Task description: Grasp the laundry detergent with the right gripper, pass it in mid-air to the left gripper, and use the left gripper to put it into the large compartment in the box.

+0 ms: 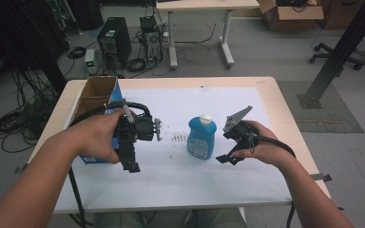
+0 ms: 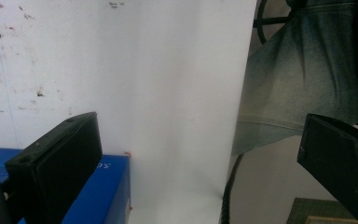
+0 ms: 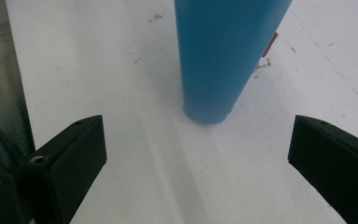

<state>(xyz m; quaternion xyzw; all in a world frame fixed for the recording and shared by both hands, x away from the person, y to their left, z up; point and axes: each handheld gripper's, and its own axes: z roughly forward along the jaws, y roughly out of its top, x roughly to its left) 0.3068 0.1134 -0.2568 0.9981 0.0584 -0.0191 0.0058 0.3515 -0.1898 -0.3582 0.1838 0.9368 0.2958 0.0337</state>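
Note:
A blue bottle [image 1: 201, 138] with a white cap stands upright at the middle of the white sheet [image 1: 171, 178]. My right gripper [image 1: 227, 158] is just right of it, held low in the person's right hand. In the right gripper view its jaws are open, wide apart, and the bottle's base [image 3: 221, 60] stands ahead of them, untouched. My left gripper [image 1: 131, 164] is held in the left hand left of the bottle, jaws pointing back toward the table's near edge. It [image 2: 198, 140] is open with nothing between the jaws.
An open cardboard box with a blue side [image 1: 94, 97] stands at the table's left, behind the left hand; its blue side [image 2: 105, 186] lies beside the left jaw. Small dark marks [image 1: 178, 137] dot the sheet. Computers [image 1: 114, 40], cables and another table [image 1: 204, 9] lie beyond.

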